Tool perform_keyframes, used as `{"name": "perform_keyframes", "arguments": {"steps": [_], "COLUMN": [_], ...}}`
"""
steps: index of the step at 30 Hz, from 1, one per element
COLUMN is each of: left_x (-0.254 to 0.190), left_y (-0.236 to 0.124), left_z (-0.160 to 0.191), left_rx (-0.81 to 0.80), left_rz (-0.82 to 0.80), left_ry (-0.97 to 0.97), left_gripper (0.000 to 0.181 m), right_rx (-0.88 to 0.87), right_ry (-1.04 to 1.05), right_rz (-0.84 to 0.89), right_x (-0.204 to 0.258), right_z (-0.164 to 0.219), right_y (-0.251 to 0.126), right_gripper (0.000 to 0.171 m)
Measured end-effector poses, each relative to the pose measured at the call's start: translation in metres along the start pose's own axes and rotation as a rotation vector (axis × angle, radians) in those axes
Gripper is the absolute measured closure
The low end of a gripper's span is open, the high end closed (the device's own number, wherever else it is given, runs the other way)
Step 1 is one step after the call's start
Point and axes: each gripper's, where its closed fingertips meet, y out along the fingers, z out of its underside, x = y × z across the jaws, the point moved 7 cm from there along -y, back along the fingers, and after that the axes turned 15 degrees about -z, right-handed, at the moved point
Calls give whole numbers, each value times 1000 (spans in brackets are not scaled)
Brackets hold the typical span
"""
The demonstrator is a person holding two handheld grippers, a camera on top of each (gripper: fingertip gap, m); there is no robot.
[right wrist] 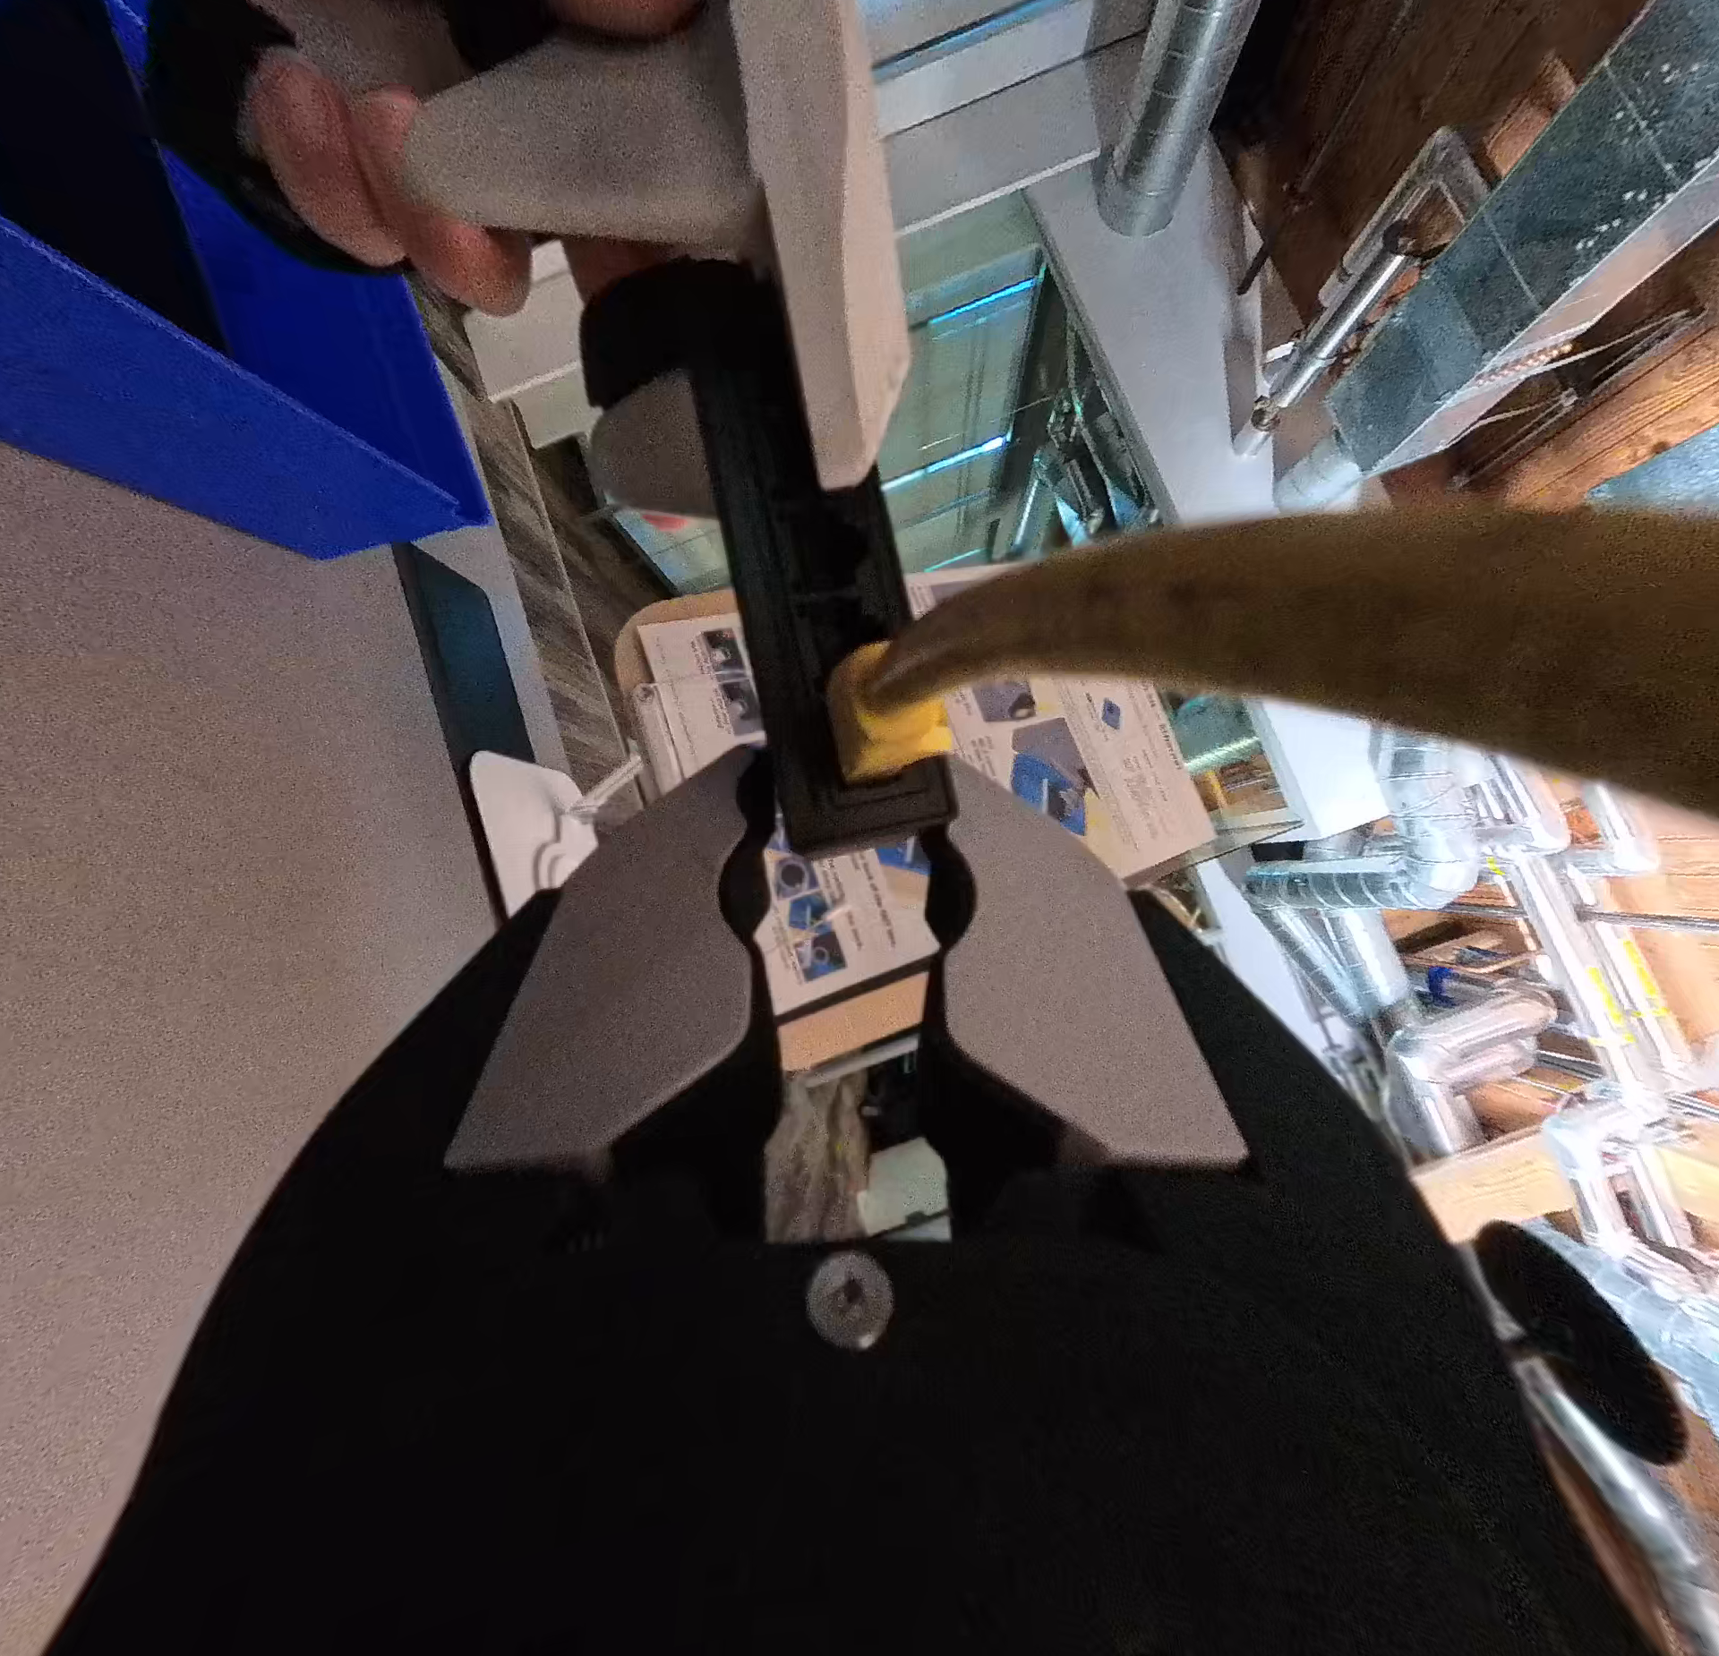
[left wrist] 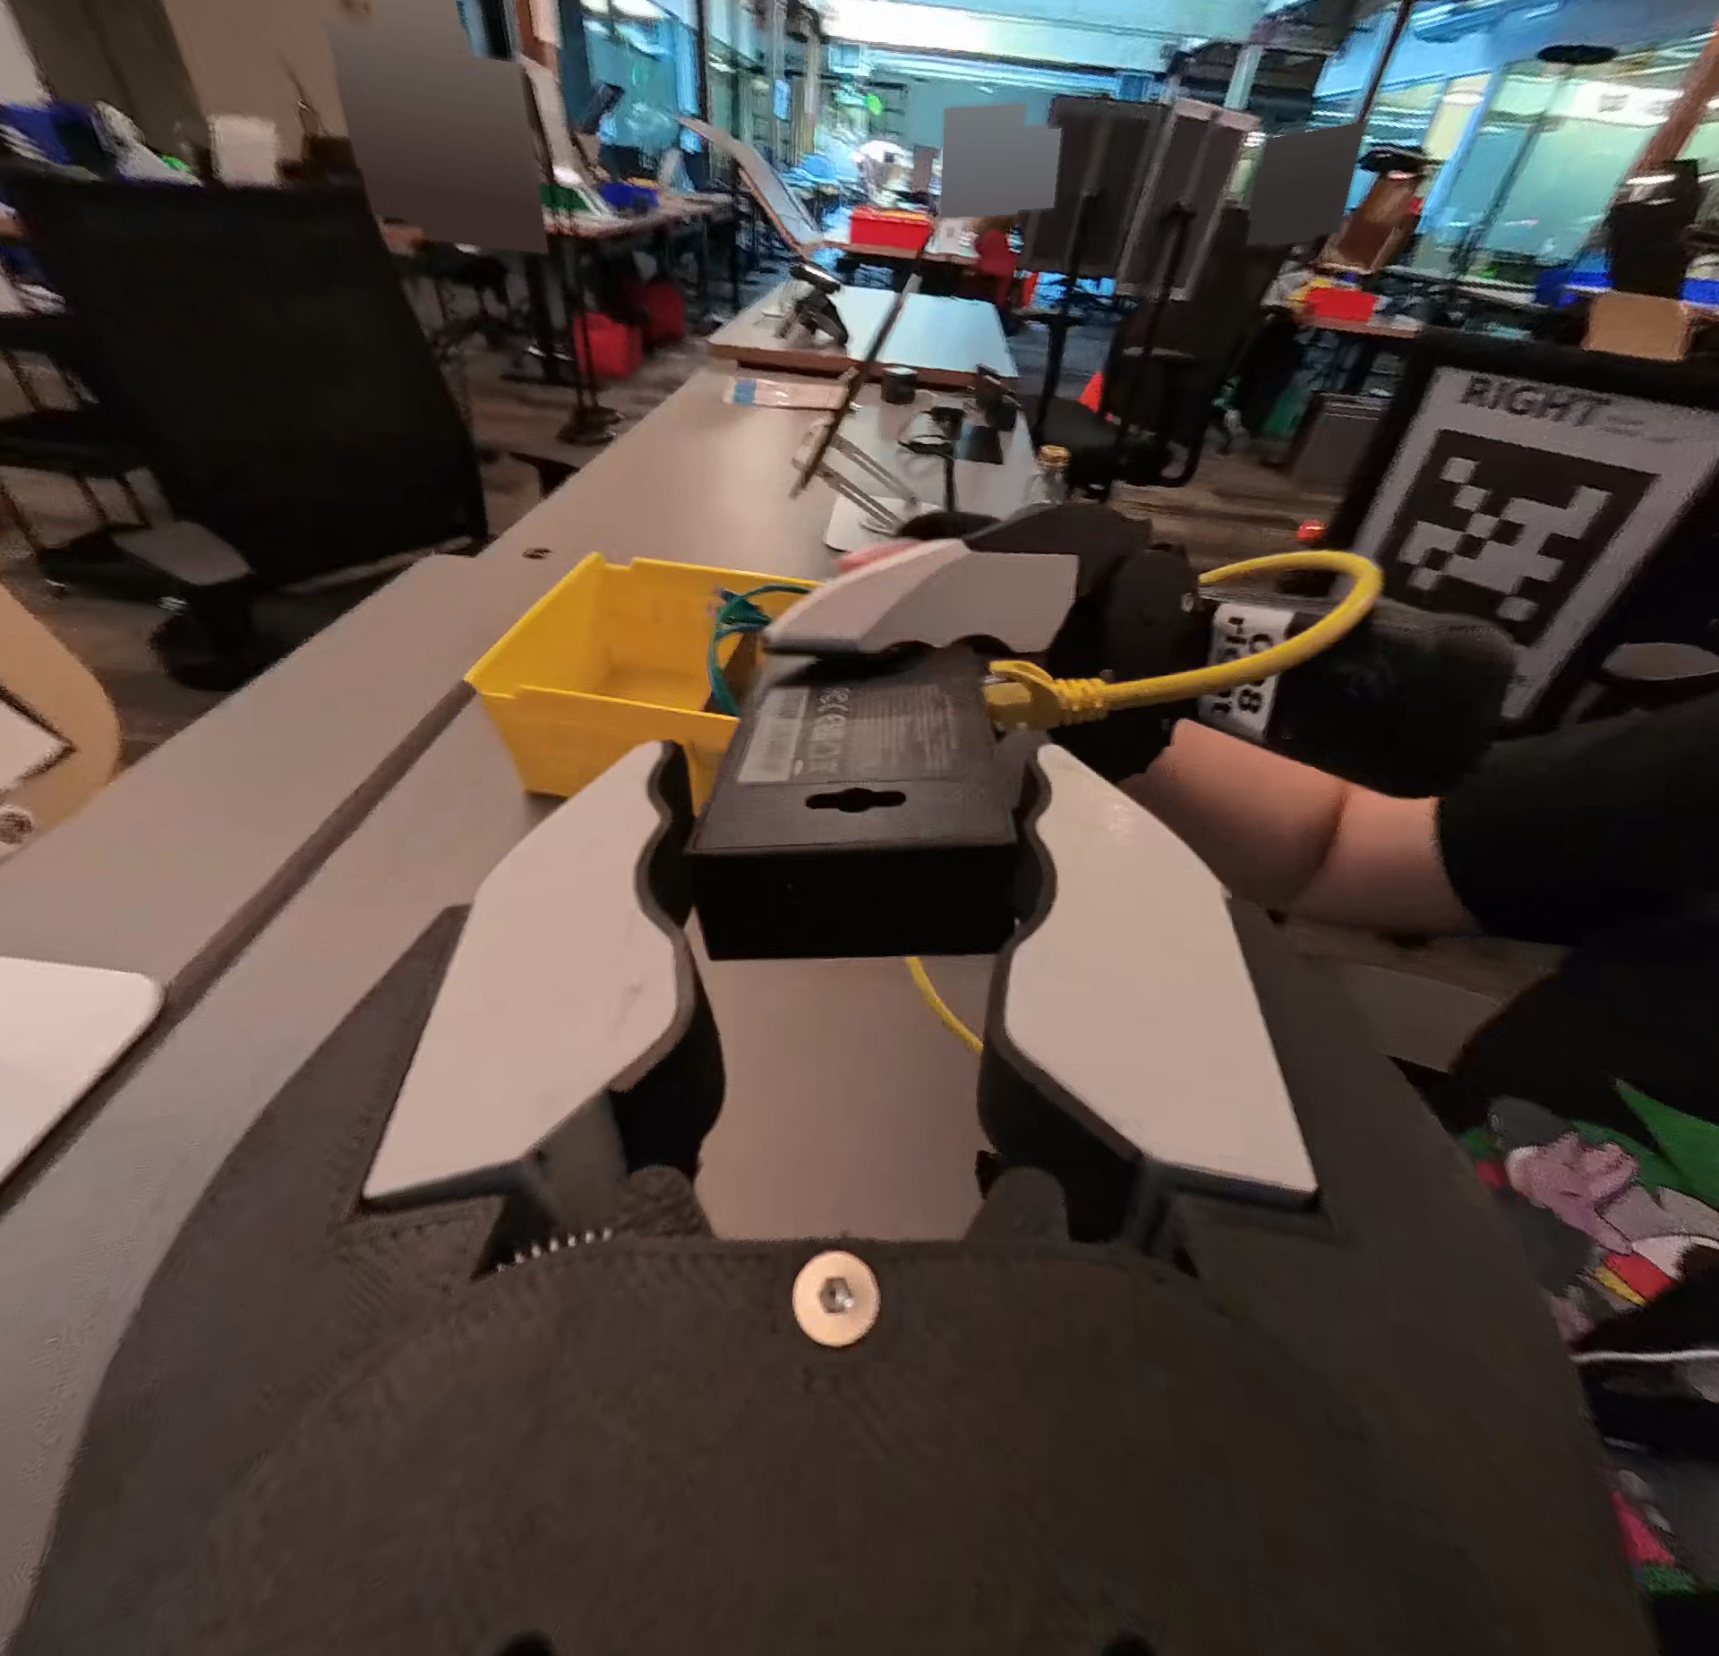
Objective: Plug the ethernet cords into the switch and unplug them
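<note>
My left gripper (left wrist: 851, 774) is shut on the near end of a black switch (left wrist: 856, 802) and holds it above the grey table, underside up. A yellow ethernet cord (left wrist: 1209, 672) is plugged into a port on the switch's right side by its yellow plug (left wrist: 1023, 695). My right gripper (right wrist: 851, 784) is closed around the far end of the switch (right wrist: 809, 607), right beside the plug (right wrist: 884, 719). The cord (right wrist: 1302, 626) loops close past the camera, blurred. One of the left gripper's fingers (right wrist: 809, 216) shows at the top of the right wrist view.
A yellow bin (left wrist: 605, 672) with a green cord (left wrist: 735, 616) in it stands on the table (left wrist: 279, 821) just behind the switch. A blue bin (right wrist: 186, 356) shows in the right wrist view. A black office chair (left wrist: 260, 384) stands to the left.
</note>
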Motion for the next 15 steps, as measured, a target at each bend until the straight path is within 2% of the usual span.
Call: {"name": "perform_keyframes", "arguments": {"steps": [7, 9, 12, 15], "left_x": [4, 3, 2, -11], "left_y": [8, 10, 8, 5], "left_z": [7, 8, 9, 11], "left_rx": [70, 72, 48, -58], "left_rz": [-6, -24, -110, -262], "left_ry": [-7, 52, 284, 667], "left_gripper": [116, 110, 100, 88], "right_rx": [40, 45, 33, -14], "right_ry": [-62, -63, 2, 102], "right_rz": [22, 21, -45, -133], "right_x": [3, 1, 0, -5], "right_z": [9, 13, 16, 21], "right_y": [0, -1, -1, -2], "right_gripper": [141, 141, 142, 142]}}
